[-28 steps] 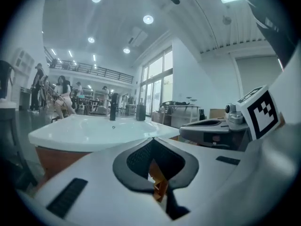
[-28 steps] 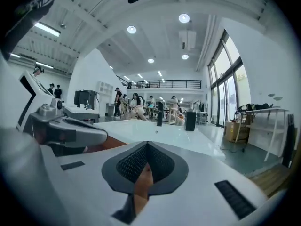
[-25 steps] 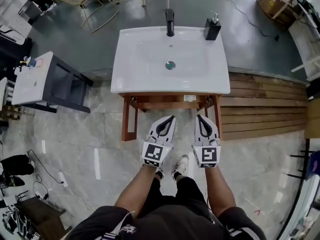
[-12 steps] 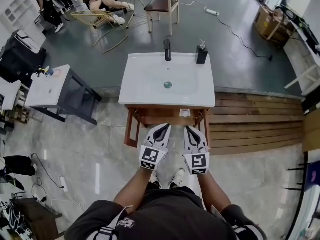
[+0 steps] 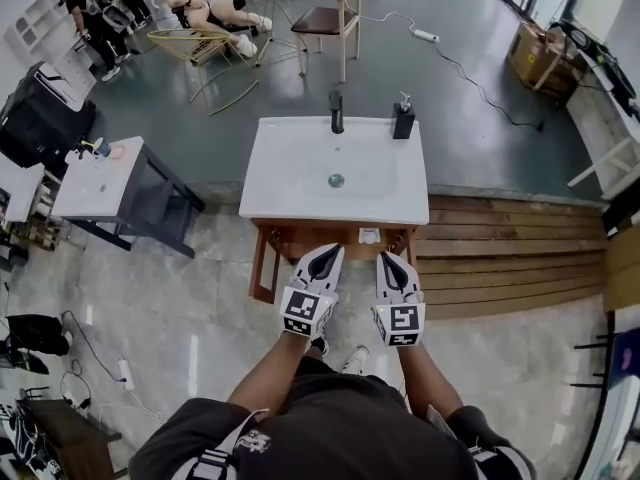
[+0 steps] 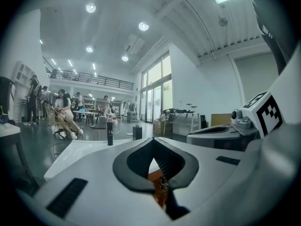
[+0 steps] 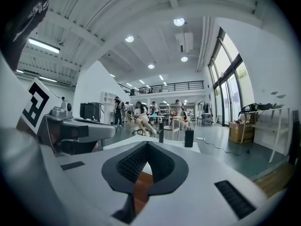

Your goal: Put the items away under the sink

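You've got an open gap ahead, under the sink [image 5: 280, 193] between its wooden legs [image 5: 262, 266]. Faucet [image 5: 336, 111] and soap dispenser [image 5: 403, 120] crowd the back rim; dark side table [image 5: 150, 193] stands well left.

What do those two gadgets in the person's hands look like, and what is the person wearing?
Both the left gripper and the right gripper are white wedge-shaped shells tapering to a point, with a black ribbed lining inside. Each carries a cube with black-and-white square markers at the hand end. No cables show. The person wears a black short-sleeved top with white stripes.
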Motion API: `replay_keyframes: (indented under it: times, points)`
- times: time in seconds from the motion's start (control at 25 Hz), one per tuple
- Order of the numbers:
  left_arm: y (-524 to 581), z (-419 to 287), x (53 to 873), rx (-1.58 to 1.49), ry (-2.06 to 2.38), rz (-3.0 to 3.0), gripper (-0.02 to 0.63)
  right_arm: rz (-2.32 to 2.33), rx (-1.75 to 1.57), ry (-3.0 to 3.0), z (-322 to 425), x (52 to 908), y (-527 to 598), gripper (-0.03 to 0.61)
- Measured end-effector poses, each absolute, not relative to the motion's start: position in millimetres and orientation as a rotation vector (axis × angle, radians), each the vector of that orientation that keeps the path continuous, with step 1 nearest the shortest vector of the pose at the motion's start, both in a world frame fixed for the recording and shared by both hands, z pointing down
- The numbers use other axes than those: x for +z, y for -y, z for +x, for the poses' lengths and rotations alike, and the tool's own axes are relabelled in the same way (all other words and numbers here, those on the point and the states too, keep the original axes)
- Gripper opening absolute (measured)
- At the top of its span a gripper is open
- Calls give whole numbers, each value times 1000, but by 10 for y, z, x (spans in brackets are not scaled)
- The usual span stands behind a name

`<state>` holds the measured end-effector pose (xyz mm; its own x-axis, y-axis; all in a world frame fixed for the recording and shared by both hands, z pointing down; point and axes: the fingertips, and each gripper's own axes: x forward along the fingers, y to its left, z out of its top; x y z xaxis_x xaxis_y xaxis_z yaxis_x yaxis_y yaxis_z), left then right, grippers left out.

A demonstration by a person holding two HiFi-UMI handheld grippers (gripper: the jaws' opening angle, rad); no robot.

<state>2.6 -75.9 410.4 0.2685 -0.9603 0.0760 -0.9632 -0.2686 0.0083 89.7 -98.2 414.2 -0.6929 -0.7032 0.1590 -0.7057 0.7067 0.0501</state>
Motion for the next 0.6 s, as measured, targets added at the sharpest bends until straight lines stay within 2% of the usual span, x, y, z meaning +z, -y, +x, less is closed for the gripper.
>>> replay_keyframes:
  times: [0.32,0.6]
  points:
    - [1276,-254,4006,95,1794,2518,6,1272,248,2772,763,3927,1550,23]
    - [1741,-674,3764,52,1746,2555,6,1387,293,2725,534,3777,2104,23]
